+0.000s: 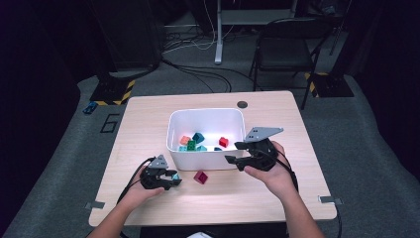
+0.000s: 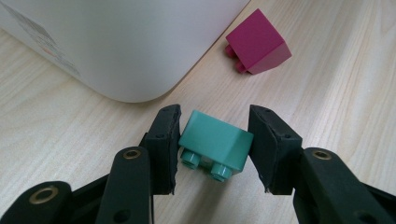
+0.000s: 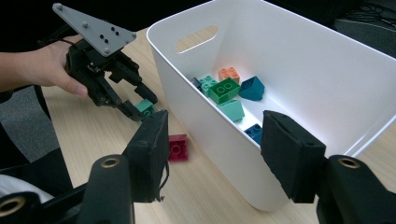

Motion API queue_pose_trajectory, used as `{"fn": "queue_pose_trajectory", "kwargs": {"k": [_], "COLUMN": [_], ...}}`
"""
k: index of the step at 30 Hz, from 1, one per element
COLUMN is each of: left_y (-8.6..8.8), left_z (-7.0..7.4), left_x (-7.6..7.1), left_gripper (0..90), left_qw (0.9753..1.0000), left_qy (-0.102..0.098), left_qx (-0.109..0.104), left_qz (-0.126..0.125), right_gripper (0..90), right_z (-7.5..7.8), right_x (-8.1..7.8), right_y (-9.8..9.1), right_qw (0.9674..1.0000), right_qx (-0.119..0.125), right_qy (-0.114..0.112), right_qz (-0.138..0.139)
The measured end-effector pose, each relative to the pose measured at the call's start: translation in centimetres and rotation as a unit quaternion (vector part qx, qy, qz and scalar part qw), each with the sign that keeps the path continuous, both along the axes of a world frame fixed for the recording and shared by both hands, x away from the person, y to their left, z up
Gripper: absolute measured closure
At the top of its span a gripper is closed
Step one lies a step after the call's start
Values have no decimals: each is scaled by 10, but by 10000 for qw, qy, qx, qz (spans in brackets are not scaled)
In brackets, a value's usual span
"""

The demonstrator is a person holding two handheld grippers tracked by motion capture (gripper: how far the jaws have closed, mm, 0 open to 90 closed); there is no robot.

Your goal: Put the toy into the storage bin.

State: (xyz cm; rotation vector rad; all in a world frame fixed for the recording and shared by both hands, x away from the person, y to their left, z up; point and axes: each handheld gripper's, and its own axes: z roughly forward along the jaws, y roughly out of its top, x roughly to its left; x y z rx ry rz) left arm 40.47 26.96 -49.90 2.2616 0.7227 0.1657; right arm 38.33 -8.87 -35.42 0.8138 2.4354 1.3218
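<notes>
My left gripper [image 1: 173, 179] [image 2: 214, 122] rests low on the table with its pads pressed on both sides of a teal brick [image 2: 215, 142] [image 1: 176, 176], studs toward the camera. The right gripper view shows that gripper [image 3: 140, 111] and the brick [image 3: 145, 107] beside the bin. A magenta brick [image 1: 201, 177] [image 2: 258, 44] [image 3: 177, 147] lies on the table in front of the white bin [image 1: 205, 112] [image 2: 116, 46] [image 3: 210, 135]. My right gripper [image 1: 233, 152] [image 3: 218, 128] hovers open at the bin's front right corner, nothing between its jaws.
Inside the bin lie several bricks: orange [image 3: 229, 73], green [image 3: 224, 89], dark teal [image 3: 252, 87], blue [image 3: 254, 131] and red [image 1: 224, 142]. A folding chair [image 1: 285, 47] and cables stand on the floor beyond the table's far edge.
</notes>
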Motion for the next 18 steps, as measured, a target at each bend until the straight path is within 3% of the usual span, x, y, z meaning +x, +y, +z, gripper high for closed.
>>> {"fn": "queue_pose_trajectory", "kwargs": {"k": [5,18], "left_y": [-1,-5], "left_z": [7,48], "left_x": [-2,-11], "left_gripper": [549,549], "left_qw": [10000,9998], "left_qy": [-71,-84], "left_qx": [-37,-127], "left_qz": [11,-149], "right_gripper": [417,417], "right_z": [0,1], "right_x": [0,0], "right_y": [0,-1], "right_qw": [10000,10000], "right_qx": [12,10], "right_qy": [28,3], "right_qz": [-27,-14]}}
